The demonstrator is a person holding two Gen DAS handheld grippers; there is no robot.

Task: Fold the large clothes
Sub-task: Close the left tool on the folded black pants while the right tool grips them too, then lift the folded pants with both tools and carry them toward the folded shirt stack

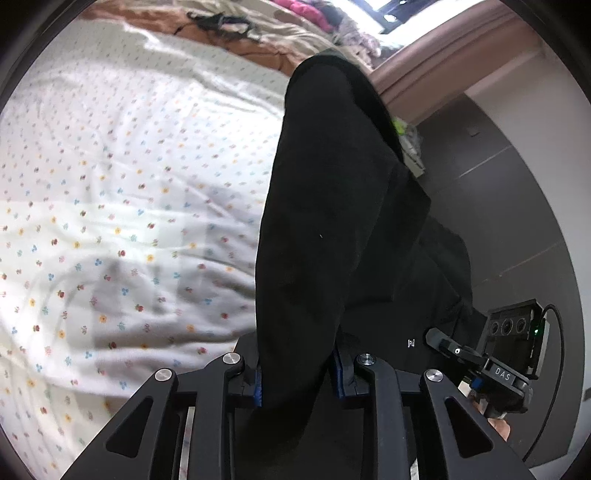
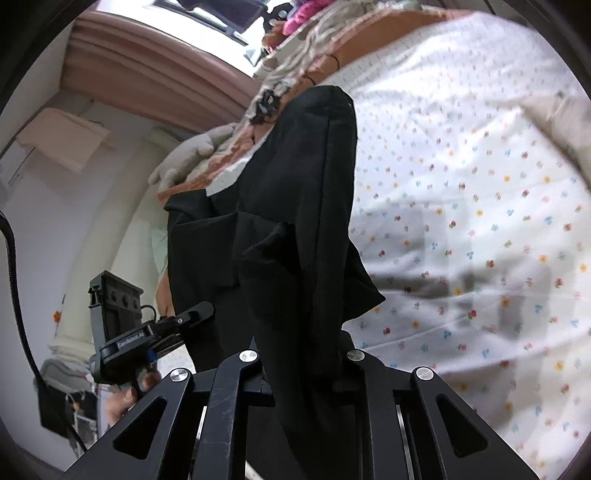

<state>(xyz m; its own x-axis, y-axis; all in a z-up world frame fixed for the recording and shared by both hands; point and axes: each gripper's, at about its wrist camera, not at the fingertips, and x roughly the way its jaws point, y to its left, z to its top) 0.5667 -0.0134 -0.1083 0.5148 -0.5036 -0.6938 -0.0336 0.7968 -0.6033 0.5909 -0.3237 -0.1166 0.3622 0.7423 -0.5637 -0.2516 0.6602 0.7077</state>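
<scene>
A large black garment [image 1: 332, 221] hangs lifted above the bed and stretches away from me in both wrist views. My left gripper [image 1: 299, 380] is shut on one bunched edge of it, with cloth filling the gap between the blue pads. In the right wrist view the black garment [image 2: 295, 203] drapes in folds, and my right gripper [image 2: 303, 384] is shut on another part of its edge. Each view shows the other hand-held gripper off to the side: the right gripper [image 1: 454, 350] and the left gripper [image 2: 192, 314]. The fingertips are hidden by cloth.
A white sheet with small coloured flowers [image 1: 129, 184] [image 2: 461, 221] covers the bed under the garment. A brown blanket [image 1: 155, 22] with a black tangled item [image 1: 221, 26] and pink clothes [image 2: 299, 14] lie at the far end. Dark floor tiles [image 1: 498, 221] run beside the bed.
</scene>
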